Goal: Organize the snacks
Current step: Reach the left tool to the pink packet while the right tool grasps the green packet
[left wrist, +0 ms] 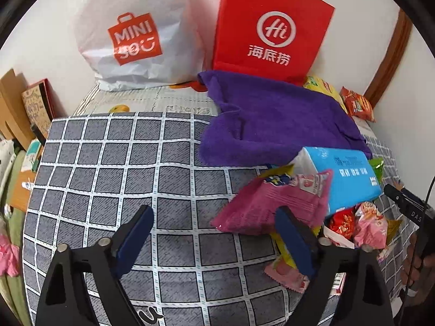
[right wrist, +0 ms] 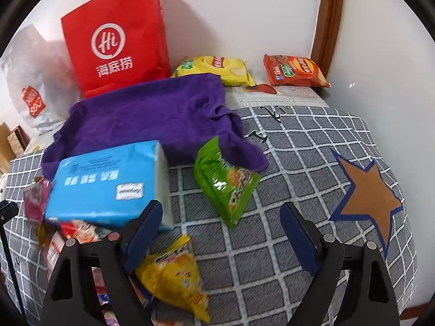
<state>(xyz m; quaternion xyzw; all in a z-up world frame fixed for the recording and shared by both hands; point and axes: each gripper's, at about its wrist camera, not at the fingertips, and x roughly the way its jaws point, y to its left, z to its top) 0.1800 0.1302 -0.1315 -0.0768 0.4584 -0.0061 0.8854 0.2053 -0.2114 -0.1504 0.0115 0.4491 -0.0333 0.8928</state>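
Both our grippers, left and right, spread empty; the crinkly green foil snack packet is light and slippery, so we'd pinch its sealed edge.

Snack packets lie scattered flat around a blue tissue pack

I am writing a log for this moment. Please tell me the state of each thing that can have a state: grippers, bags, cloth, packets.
left gripper: open, empty
right gripper: open, empty
red paper bag: upright against the wall
white plastic bag: standing, full
purple cloth: crumpled, spread out
blue tissue pack: lying on the snack pile
green snack packet: sealed, lying apart
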